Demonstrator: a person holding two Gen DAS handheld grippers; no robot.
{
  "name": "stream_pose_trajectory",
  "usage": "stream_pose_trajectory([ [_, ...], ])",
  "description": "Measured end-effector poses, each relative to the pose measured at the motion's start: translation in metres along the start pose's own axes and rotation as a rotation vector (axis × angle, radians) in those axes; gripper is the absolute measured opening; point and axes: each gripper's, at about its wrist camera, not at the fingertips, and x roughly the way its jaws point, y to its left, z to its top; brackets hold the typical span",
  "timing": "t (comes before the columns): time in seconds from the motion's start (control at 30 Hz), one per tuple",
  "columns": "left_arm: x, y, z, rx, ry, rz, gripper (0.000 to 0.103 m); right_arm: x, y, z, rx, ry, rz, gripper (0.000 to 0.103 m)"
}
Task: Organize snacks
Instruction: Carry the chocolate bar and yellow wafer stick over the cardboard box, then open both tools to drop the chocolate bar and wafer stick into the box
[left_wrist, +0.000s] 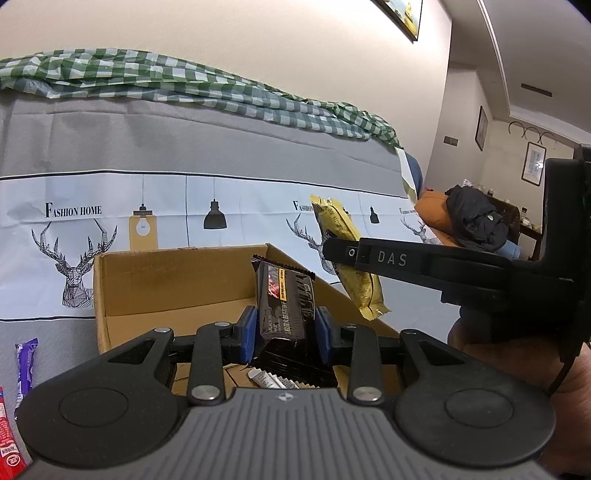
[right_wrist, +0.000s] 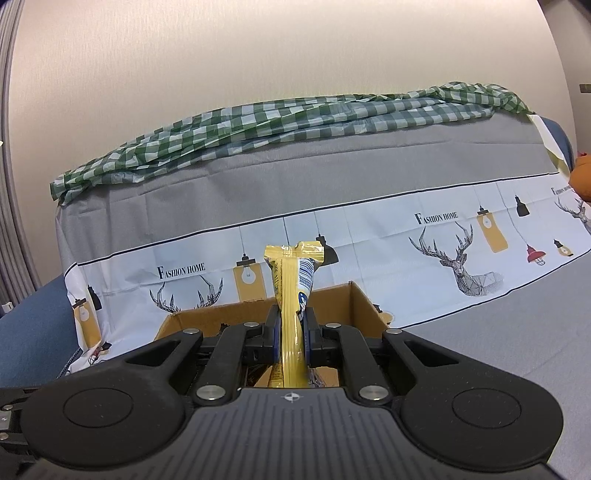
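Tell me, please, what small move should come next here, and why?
Probably lower the left gripper slightly and release: it grips the black snack bar above the open cardboard box, while the right gripper holds the yellow packet beside it.

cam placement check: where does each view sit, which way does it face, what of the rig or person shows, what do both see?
Left wrist: on the left gripper, facing forward and slightly down over the cardboard box; its blue pads clamp a black snack bar; the right gripper with its yellow snack pack and a hand show at right.
Right wrist: on the right gripper, shut on the yellow snack pack, facing the cardboard box and printed cloth.
Shared: box, yellow pack, deer-print cloth, green checked cloth.
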Motion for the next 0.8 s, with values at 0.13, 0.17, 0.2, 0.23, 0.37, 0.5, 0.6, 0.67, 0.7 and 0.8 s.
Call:
stream_pose_trajectory([
  [0.13, 0.003, 0.001, 0.0, -0.008, 0.031, -0.031, 0.04, 0.0, 0.001, 0.0, 0.004, 0.004, 0.002, 0.013],
  [0.17, 0.004, 0.001, -0.001, -0.004, 0.035, -0.024, 0.041, 0.001, 0.001, 0.0, 0.005, 0.007, -0.009, 0.014],
  [0.2, 0.003, 0.0, -0.001, 0.007, 0.031, -0.015, 0.043, 0.001, 0.001, 0.0, 0.006, 0.008, -0.023, 0.025],
  [0.23, 0.003, -0.001, -0.001, 0.017, 0.029, -0.009, 0.043, 0.001, 0.001, 0.0, 0.009, 0.008, -0.035, 0.041],
  [0.37, -0.003, 0.005, -0.001, 0.015, 0.021, 0.017, 0.043, 0.001, 0.001, 0.002, 0.027, -0.001, -0.052, 0.051],
  [0.5, -0.012, 0.013, -0.001, 0.008, 0.008, 0.047, 0.043, 0.001, 0.003, 0.001, 0.025, 0.003, -0.052, 0.053],
  [0.6, -0.023, 0.017, -0.003, 0.019, 0.0, 0.061, 0.042, 0.001, 0.008, 0.0, 0.019, 0.003, -0.046, 0.053],
  [0.67, -0.032, 0.019, -0.005, 0.021, 0.002, 0.071, 0.042, 0.002, 0.013, -0.001, 0.016, 0.004, -0.04, 0.053],
  [0.7, -0.037, 0.02, -0.006, 0.021, 0.004, 0.069, 0.042, 0.002, 0.016, -0.002, 0.013, 0.004, -0.038, 0.053],
  [0.8, -0.054, 0.022, -0.009, 0.038, 0.018, 0.048, 0.04, 0.002, 0.025, -0.004, 0.012, 0.002, -0.026, 0.053],
])
